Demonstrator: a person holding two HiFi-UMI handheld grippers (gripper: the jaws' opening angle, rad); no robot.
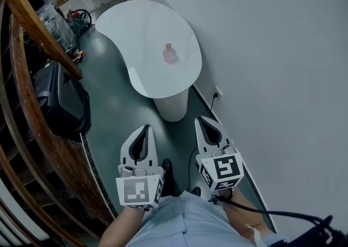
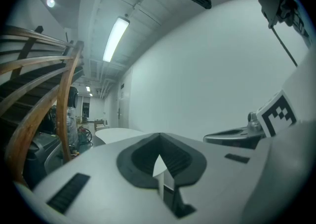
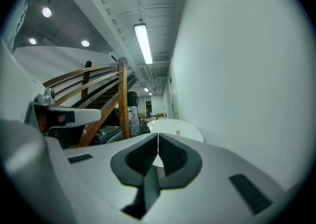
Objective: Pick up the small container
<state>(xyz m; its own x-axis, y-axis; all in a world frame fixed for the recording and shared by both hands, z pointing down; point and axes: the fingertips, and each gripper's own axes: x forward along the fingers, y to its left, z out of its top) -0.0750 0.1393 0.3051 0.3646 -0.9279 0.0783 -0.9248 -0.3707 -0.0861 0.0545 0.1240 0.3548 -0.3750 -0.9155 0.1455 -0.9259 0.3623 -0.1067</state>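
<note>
I note the left gripper (image 1: 145, 129) and the right gripper (image 1: 203, 121) with jaws together, holding nothing. The small container (image 1: 169, 54) stands on the white surface (image 1: 141, 28), well apart from both.

White table (image 1: 140, 27); pinkish container (image 1: 169, 54); brown wooden railing (image 1: 41, 29).

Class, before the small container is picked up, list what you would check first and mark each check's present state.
1. The small container is in view, upright on the table: ok.
2. Nothing else crowds it there: ok.
3. It is within a gripper's reach: not ok, both are held far short of the table.
4. The right gripper is open for a grasp: not ok, shut, empty.
5. The left gripper is open: not ok, shut, empty.
</note>
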